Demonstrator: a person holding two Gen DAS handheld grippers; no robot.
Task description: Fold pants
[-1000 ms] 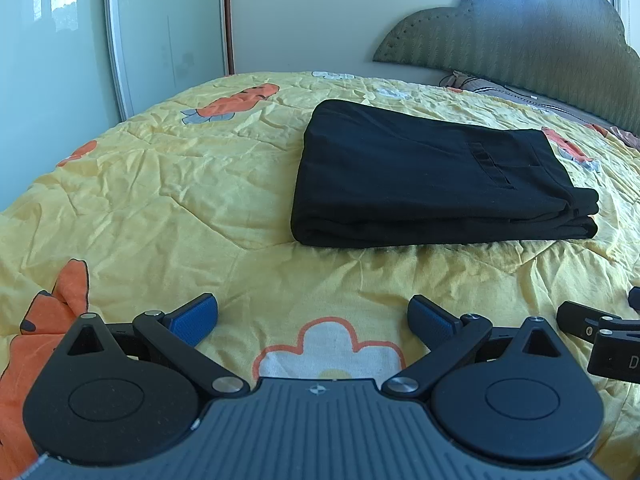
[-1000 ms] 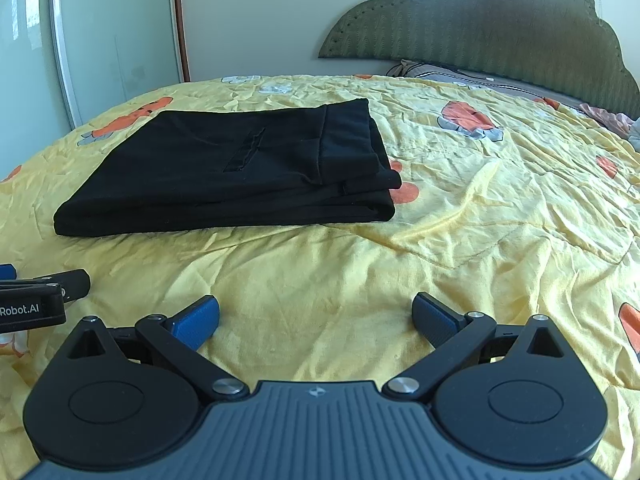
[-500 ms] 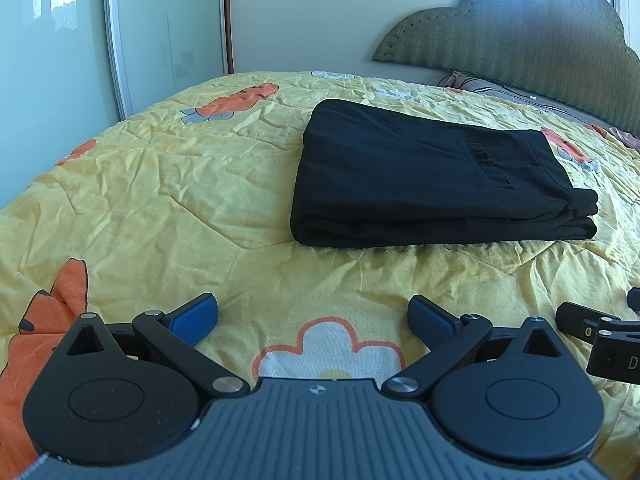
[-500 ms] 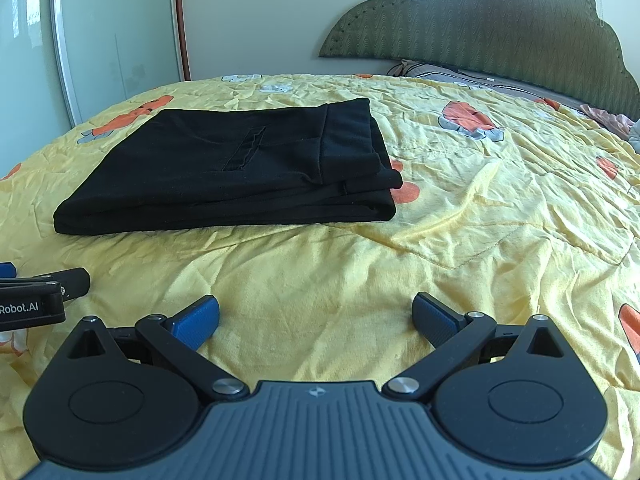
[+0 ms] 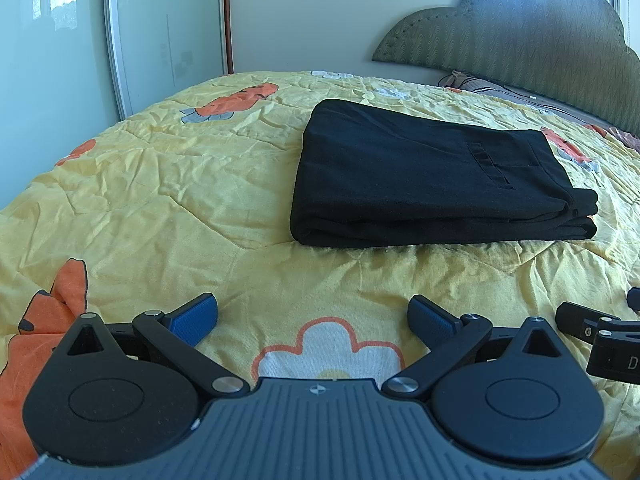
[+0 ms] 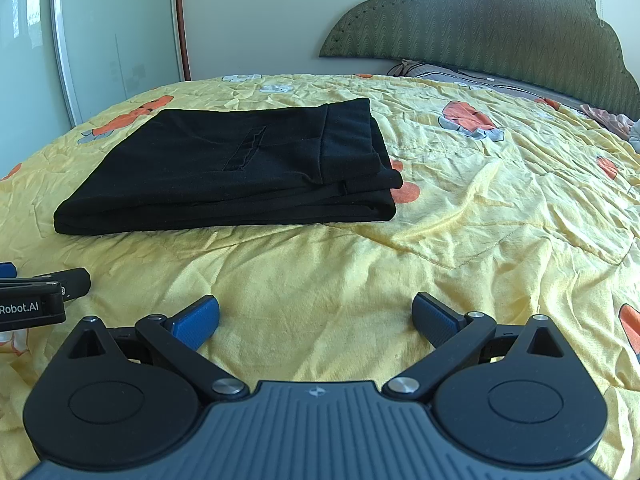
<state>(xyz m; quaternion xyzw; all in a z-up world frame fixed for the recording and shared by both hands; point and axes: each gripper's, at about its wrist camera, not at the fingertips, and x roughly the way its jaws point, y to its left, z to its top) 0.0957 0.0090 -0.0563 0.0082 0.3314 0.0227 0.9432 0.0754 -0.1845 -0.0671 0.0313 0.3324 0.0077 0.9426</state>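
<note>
Black pants (image 5: 432,176) lie folded into a flat rectangle on the yellow bedspread (image 5: 160,208), waistband edge to the right. In the right wrist view the same pants (image 6: 236,172) sit left of centre. My left gripper (image 5: 314,316) rests low on the bedspread, short of the pants, open with nothing between its blue pads. My right gripper (image 6: 316,314) is likewise open and empty, a little back from the fold. Each gripper shows at the edge of the other's view: the right one (image 5: 600,336) and the left one (image 6: 36,296).
A green padded headboard (image 5: 520,32) stands at the far right with pillows (image 6: 440,70) below it. Glass wardrobe doors (image 5: 160,32) line the left wall. The bedspread (image 6: 500,208) has orange and white cartoon prints and many wrinkles.
</note>
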